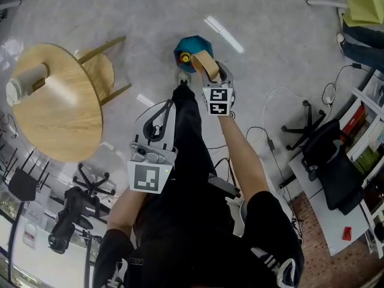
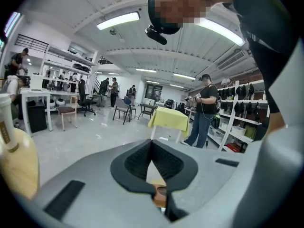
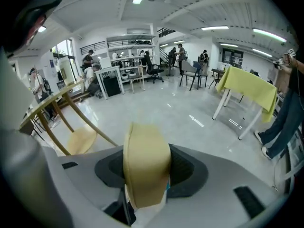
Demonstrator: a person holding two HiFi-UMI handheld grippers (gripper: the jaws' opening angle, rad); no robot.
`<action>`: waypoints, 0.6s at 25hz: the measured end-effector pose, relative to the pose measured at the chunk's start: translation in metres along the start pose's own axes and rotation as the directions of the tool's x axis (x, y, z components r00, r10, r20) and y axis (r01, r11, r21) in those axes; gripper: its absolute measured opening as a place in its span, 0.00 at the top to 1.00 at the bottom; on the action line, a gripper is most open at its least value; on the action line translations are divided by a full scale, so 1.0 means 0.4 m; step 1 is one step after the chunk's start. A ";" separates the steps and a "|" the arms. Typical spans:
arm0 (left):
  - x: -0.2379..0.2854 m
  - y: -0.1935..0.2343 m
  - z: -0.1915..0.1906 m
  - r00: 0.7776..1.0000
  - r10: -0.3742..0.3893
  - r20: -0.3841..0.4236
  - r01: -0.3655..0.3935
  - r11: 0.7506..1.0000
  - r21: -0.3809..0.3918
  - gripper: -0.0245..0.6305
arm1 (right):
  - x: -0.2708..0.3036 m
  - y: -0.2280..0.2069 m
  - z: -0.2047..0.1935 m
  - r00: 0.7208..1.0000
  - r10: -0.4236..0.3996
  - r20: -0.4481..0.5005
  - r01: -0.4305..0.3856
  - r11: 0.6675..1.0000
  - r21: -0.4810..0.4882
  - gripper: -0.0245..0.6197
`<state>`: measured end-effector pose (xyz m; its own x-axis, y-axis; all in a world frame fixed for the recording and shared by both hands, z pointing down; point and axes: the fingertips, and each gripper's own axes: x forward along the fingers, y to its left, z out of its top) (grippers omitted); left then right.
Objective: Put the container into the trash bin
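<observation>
A tan, curved paper container (image 1: 205, 63) sits between the pads of my right gripper (image 1: 213, 74), which is shut on it. In the head view it hangs over the near right rim of a teal trash bin (image 1: 193, 45) on the floor, with something yellow inside. In the right gripper view the container (image 3: 146, 160) stands on edge in the right gripper (image 3: 148, 174), hiding the gap. My left gripper (image 1: 168, 107) is lower left, over the person's dark trouser leg, holding nothing. In its own view the left gripper (image 2: 151, 148) shows its black pads meeting.
A round wooden table (image 1: 57, 110) with a white cylinder (image 1: 25, 81) lying on it stands at left, and a wooden chair (image 1: 103, 72) behind it. Cables (image 1: 273, 110) trail over the floor at right, near a black office chair (image 1: 327, 155). Other people stand far off among shelves.
</observation>
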<state>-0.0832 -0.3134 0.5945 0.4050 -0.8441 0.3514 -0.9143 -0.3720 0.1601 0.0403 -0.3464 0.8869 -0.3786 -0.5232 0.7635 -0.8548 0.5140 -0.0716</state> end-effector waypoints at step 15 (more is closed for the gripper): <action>0.063 0.045 -0.126 0.997 0.066 -0.026 -0.067 0.997 -0.047 0.95 | 0.265 -0.060 -0.199 0.989 -0.013 -0.148 0.006 0.999 -0.049 0.64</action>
<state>-0.0891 -0.3218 0.6526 0.3438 -0.8563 0.3853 -0.9382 -0.2960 0.1792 0.0490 -0.3602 1.0205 -0.3103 -0.4234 0.8512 -0.8388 0.5434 -0.0355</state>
